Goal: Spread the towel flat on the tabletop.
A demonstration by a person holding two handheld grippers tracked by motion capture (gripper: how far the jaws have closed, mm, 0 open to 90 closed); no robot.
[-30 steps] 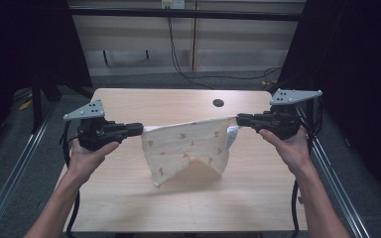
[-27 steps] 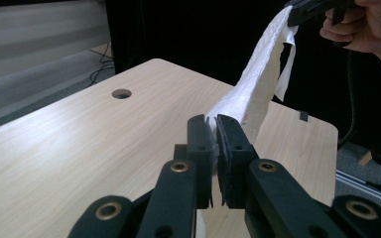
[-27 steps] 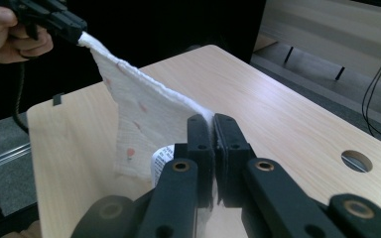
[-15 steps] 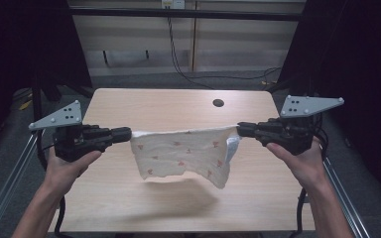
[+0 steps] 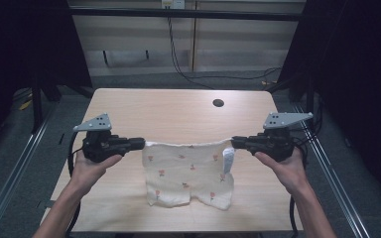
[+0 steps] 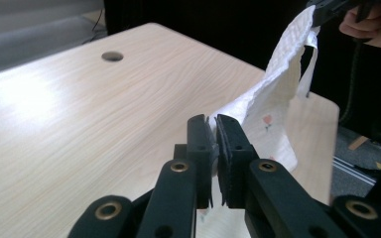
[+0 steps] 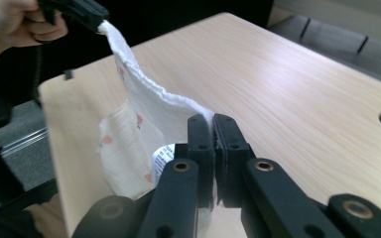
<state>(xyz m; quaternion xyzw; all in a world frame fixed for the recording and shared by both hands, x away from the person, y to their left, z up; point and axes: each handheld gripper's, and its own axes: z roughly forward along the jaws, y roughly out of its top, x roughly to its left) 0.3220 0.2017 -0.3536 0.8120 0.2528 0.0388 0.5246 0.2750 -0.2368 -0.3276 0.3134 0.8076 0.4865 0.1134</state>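
Note:
A small pair of white shorts with a red flower print (image 5: 188, 171) hangs stretched between my two grippers above the wooden table (image 5: 168, 111). My left gripper (image 5: 143, 144) is shut on the waistband's left corner, and my right gripper (image 5: 233, 143) is shut on its right corner. The leg hems touch the table near the front edge. In the left gripper view the cloth (image 6: 273, 94) runs from my shut jaws (image 6: 214, 131) up to the other gripper. In the right gripper view the waistband (image 7: 149, 94) leaves my shut jaws (image 7: 213, 126), with a white label (image 7: 161, 161) hanging beside them.
A round cable hole (image 5: 218, 103) sits at the table's far right. Metal frame rails (image 5: 20, 163) run along both sides of the table. Dark curtains stand left and right, and cables lie on the floor behind.
Both grippers have come down and toward the front with the shorts, which now hang flat with the hems on the table instead of swinging in the air.

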